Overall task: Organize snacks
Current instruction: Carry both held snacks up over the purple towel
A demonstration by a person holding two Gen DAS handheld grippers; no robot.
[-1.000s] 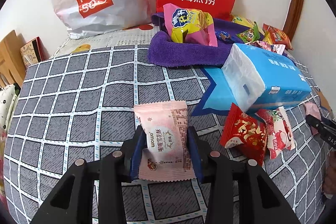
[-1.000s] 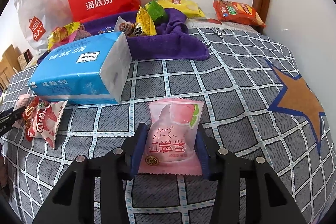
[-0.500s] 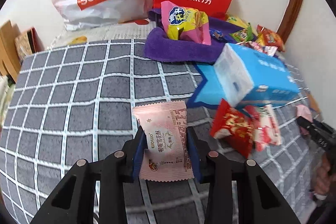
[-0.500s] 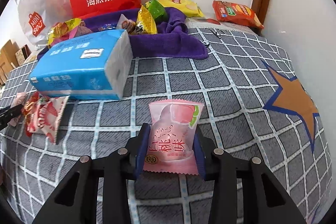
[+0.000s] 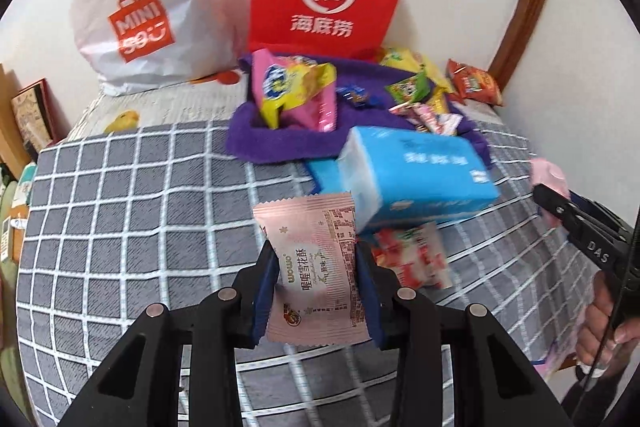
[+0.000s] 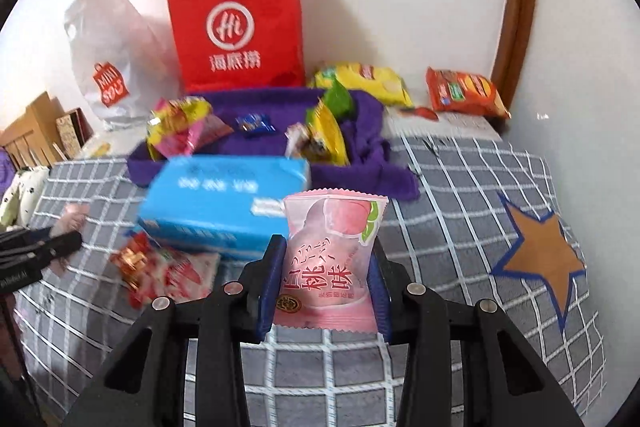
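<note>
Left gripper (image 5: 316, 291) clamps pale pink snack packet (image 5: 314, 267) between pads; right gripper (image 6: 322, 287) likewise grips peach snack packet (image 6: 330, 259).

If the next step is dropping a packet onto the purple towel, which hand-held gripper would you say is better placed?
Probably the left hand-held gripper: its pale pink packet has open bedspread up to the purple towel. The right hand-held gripper faces the blue tissue pack partly ahead.
</note>
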